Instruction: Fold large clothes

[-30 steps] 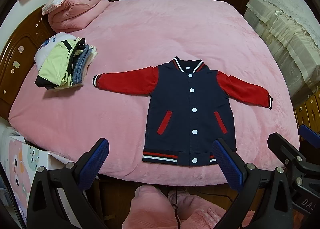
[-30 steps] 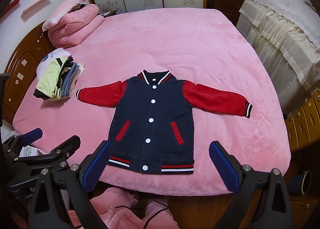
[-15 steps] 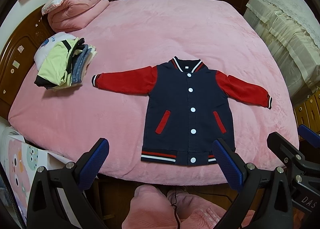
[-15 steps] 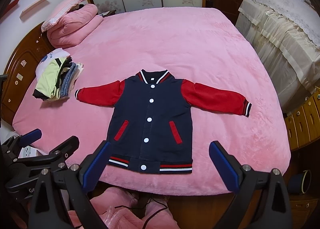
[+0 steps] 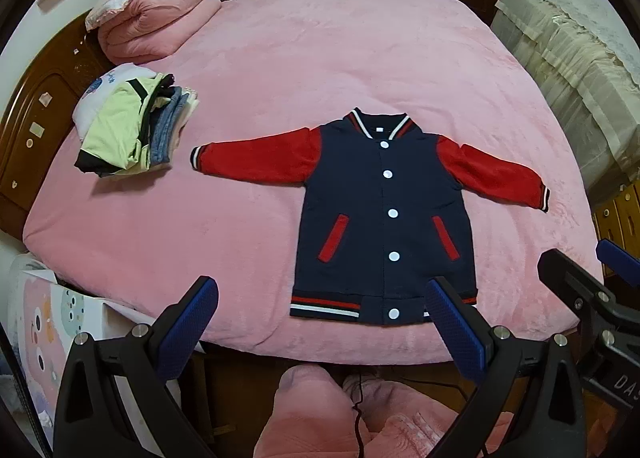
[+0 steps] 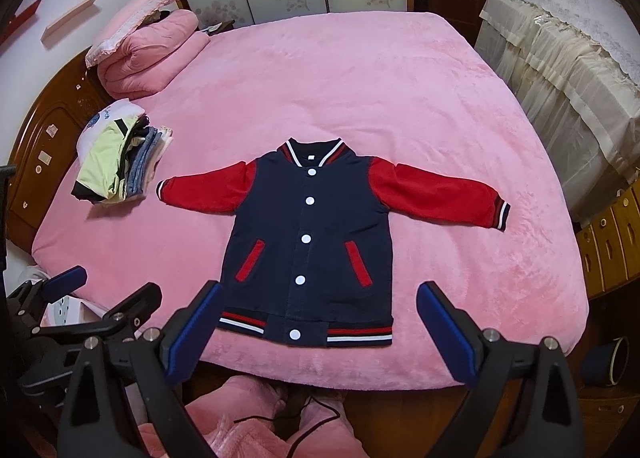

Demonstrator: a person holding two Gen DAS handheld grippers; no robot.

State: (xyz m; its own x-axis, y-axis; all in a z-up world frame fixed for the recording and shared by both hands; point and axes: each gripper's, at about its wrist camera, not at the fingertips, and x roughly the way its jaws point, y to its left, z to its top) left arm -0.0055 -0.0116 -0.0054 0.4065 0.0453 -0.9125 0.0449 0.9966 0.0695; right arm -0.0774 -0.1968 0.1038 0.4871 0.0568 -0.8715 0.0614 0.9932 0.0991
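Observation:
A navy varsity jacket with red sleeves and white snap buttons lies flat and face up on the pink bed, both sleeves spread sideways, hem toward the near edge. My left gripper hovers open off the bed's near edge, its right pad over the hem's right corner in the image. My right gripper is open too, straddling the hem from above the near edge. Neither holds anything. The right gripper shows at the far right of the left wrist view, and the left gripper at the far left of the right wrist view.
A stack of folded clothes sits on the bed to the left of the jacket. A folded pink quilt and pillow lie at the far left corner. A wooden headboard runs along the left, covered furniture on the right.
Both views have shifted slightly, the jacket sitting a little lower and closer in the right wrist view. Both grippers stay open; the jacket has not moved.

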